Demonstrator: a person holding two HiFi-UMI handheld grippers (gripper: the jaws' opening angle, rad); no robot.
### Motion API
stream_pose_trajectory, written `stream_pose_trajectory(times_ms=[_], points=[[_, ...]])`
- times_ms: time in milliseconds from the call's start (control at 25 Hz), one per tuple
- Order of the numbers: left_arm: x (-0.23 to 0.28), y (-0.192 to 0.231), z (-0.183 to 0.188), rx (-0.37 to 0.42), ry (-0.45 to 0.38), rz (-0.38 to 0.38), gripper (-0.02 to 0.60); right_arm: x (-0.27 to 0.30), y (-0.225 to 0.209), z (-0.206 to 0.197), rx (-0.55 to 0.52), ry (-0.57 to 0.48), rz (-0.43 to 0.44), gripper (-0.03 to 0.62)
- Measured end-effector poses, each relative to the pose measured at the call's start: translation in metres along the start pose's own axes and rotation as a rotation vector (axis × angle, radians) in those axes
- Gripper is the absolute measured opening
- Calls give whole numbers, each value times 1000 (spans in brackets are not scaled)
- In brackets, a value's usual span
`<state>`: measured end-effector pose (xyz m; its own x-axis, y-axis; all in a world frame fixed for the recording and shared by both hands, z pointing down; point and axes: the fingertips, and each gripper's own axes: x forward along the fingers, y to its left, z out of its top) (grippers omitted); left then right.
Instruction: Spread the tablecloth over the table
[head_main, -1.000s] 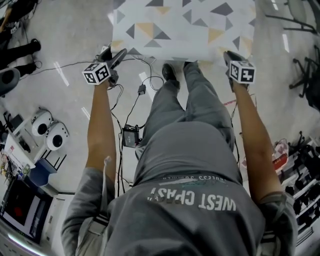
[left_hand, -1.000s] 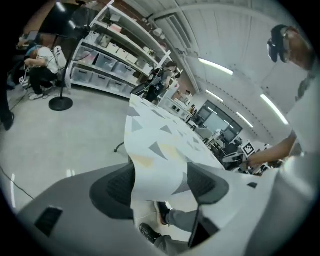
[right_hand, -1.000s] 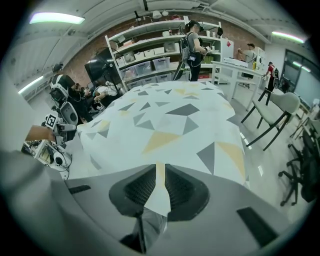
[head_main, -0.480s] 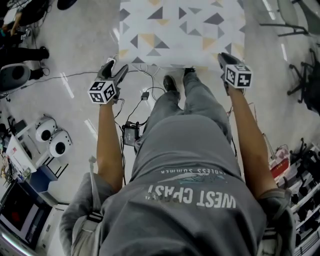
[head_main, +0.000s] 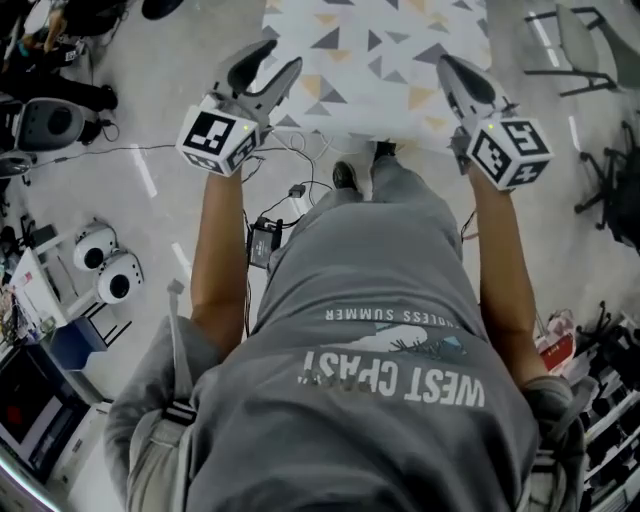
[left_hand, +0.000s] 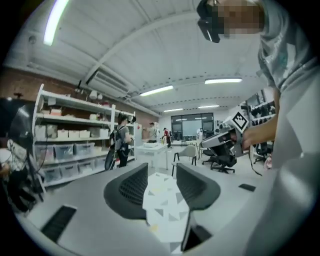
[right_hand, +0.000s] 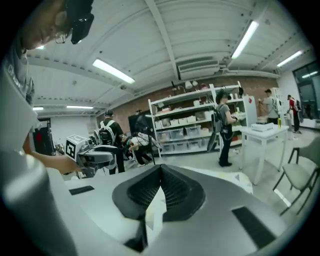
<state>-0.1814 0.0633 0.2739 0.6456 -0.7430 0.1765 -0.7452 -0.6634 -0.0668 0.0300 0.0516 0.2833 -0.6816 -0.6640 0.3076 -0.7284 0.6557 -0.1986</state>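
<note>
Patterned tablecloth lies flat; grey floor surrounds it. At its near corners: left gripper just closing, jaws half apart, empty; right gripper just closed tight, empty.

Floor: grey polished concrete, glossy, with streaks of reflected light. Black cables run loose across it to a small black box. Two white dome-shaped units stand at the left; an office chair stands at the upper right.

Ceiling: white, arched and ribbed, fitted with long tube lights.

Side wall: red-brown brick. White open shelving lines it, loaded with pale bins and boxes.

A white table and a light chair stand mid-room. Far end: a wide dark window. Several people stand near the shelving, one carrying a backpack.
</note>
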Motion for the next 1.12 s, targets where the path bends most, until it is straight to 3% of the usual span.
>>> stream_pose_trajectory(times_ms=[120, 320, 560, 760, 1120], points=[[5, -11, 64, 119, -73, -25, 119, -9, 40, 63, -99, -76, 64, 9], [10, -30, 147, 176, -165, -55, 15, -20, 95, 137, -272, -173, 172, 9], [4, -35, 218, 115, -255, -41, 0, -26, 137, 179, -397, -162, 225, 8], [-1, -37, 237, 141, -274, -16, 0, -27, 142, 199, -432, -162, 203, 8], [-3, -29, 239, 155, -280, 8, 0, -30, 130, 216, -452, -181, 167, 8]])
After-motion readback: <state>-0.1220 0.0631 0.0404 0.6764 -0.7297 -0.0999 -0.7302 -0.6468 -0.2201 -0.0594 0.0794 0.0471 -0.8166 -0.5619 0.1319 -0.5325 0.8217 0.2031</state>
